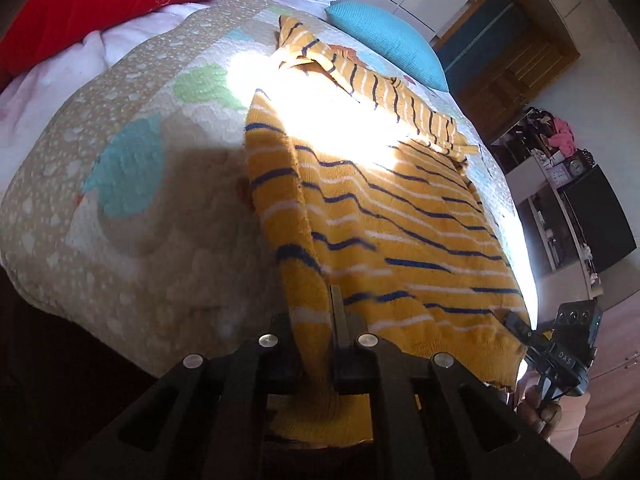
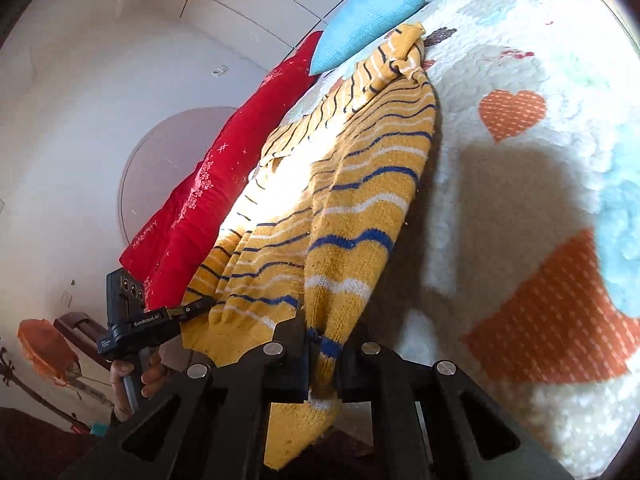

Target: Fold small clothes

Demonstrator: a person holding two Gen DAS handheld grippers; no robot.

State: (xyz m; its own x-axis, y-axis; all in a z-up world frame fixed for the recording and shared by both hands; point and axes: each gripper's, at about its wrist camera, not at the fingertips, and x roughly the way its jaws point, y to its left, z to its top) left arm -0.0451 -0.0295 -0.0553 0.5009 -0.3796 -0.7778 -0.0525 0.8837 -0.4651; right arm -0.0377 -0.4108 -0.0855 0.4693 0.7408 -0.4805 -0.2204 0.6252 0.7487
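Yellow striped sweater [image 1: 400, 216] lies on the bed quilt [image 1: 120, 184], long axis running from its near hem away toward the blue pillow [image 1: 384, 40], sleeves at the far end. Left gripper [image 1: 316, 344] fingers closed tight on one hem corner; right gripper [image 2: 320, 344] fingers closed tight on the other, hem lifted.
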